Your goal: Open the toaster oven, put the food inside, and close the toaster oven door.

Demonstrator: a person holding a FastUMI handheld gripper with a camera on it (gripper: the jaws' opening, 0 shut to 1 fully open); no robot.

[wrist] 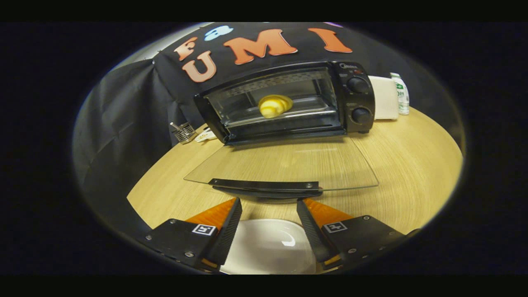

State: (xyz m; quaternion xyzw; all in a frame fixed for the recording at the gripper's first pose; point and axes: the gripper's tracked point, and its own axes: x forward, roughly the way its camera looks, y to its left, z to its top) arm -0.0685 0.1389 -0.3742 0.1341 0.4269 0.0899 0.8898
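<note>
my gripper (pixel 269 208) fingers spread apart, nothing between them, above a white plate (pixel 268 247) on the wooden table (pixel 412 165). just ahead: door handle (pixel 266 187) of the glass door (pixel 284 165), folded flat open. beyond, toaster oven (pixel 288 101) with yellow food (pixel 274 106) on its rack.

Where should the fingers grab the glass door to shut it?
Probably the handle along the front edge of the open door, coming from below and lifting. It is a bar just ahead of the open gripper, and the bun is already inside.
</note>
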